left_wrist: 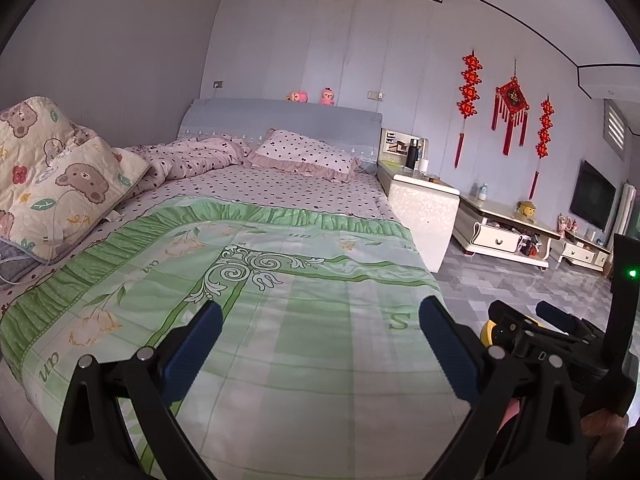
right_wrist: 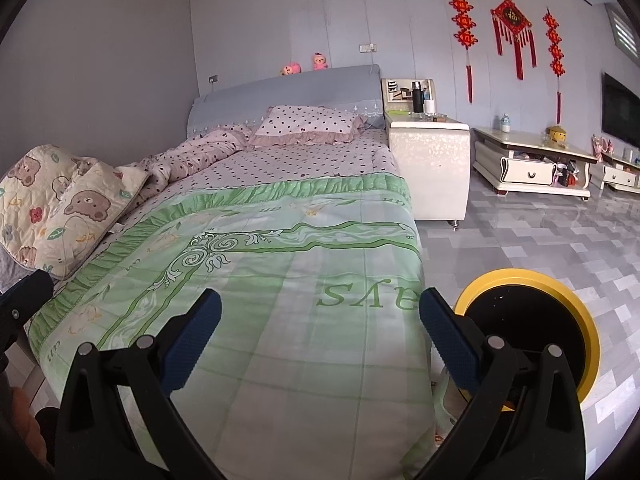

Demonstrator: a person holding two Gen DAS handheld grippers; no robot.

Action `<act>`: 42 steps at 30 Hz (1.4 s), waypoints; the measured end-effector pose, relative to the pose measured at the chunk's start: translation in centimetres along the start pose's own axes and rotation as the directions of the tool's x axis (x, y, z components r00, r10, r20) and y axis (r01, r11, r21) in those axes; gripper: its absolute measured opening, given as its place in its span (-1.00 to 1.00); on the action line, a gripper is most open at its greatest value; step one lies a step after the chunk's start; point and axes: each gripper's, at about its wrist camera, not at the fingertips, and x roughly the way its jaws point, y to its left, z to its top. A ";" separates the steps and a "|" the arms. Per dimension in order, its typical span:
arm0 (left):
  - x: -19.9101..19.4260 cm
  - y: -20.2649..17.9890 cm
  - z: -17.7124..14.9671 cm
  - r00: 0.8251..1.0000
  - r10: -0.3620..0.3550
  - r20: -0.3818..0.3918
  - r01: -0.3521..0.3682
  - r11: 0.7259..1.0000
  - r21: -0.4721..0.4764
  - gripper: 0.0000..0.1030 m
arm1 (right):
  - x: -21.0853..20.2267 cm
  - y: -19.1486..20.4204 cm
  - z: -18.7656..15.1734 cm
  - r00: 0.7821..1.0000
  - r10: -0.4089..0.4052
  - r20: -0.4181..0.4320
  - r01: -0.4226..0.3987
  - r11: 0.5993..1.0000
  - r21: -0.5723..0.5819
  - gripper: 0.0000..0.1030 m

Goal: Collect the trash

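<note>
Our right gripper (right_wrist: 320, 316) half hides the yellow-rimmed bin (right_wrist: 560, 320) — contents too dark to tell. It stands off the bed's (right_wrist: 280, 260) foot corner. Our left gripper (left_wrist: 320, 320) and right both gape, empty.

A green-and-white checked quilt (right_wrist: 280, 280) with scrolls covers the bed. The pillow (right_wrist: 308, 122) is pale pink with dark dots. The bin (right_wrist: 560, 292) has a yellow rim. Red knot ornaments (right_wrist: 512, 24) hang on the lilac wall (right_wrist: 100, 60).
</note>
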 end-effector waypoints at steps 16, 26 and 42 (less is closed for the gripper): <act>0.0 -0.5 -0.3 1.000 -0.006 0.006 0.006 1.000 0.019 0.84 | -0.4 0.0 -0.7 1.000 -0.003 -0.006 0.003 1.000 0.016 0.84; 0.0 -0.5 -0.4 1.000 -0.009 0.004 0.009 1.000 0.017 0.84 | -0.2 -0.1 -0.7 1.000 -0.005 -0.014 0.005 1.000 0.022 0.84; 0.2 -0.4 -0.6 1.000 -0.015 -0.001 0.015 1.000 0.021 0.84 | 0.0 -0.3 -0.9 1.000 -0.003 -0.028 0.004 0.999 0.037 0.84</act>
